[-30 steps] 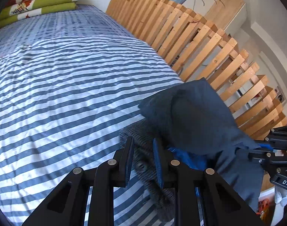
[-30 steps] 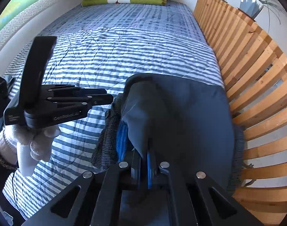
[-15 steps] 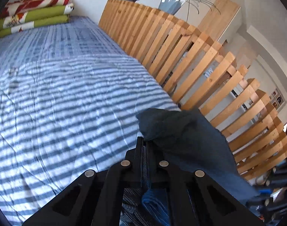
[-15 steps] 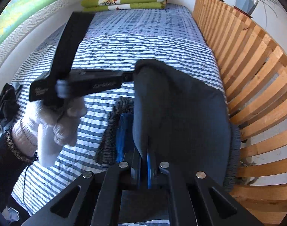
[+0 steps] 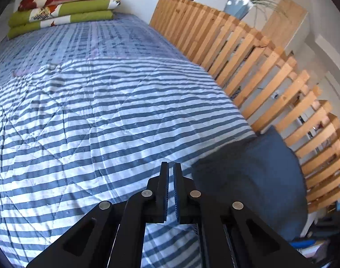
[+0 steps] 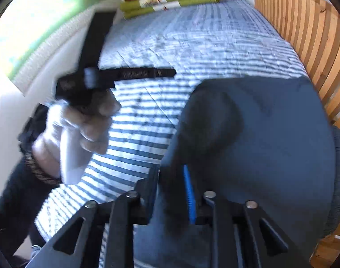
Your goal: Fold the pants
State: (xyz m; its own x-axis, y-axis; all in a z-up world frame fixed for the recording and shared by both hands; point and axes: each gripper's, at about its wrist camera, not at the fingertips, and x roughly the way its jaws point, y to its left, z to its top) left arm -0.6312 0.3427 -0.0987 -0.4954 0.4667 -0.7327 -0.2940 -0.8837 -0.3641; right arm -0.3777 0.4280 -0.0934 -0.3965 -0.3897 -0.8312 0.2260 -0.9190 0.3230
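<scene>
Pants (image 6: 270, 138) lie folded at the striped bed's (image 5: 103, 111) edge beside the wooden slats (image 5: 248, 51), fold just laid; right tool (image 6: 171, 192) opening around the cloth's near edge, left tool (image 5: 171, 192) together and empty, so next comes withdrawal and smoothing.

Dark navy pants (image 6: 270, 138) lie at the right edge of the bed's quilt (image 5: 98, 116) — blue-and-white stripes. At its far edge, folded blankets (image 5: 63, 9) — lime green, with red-and-white print. The slatted rail (image 5: 248, 51) is honey-coloured wood; the glove (image 6: 80, 129), white.
</scene>
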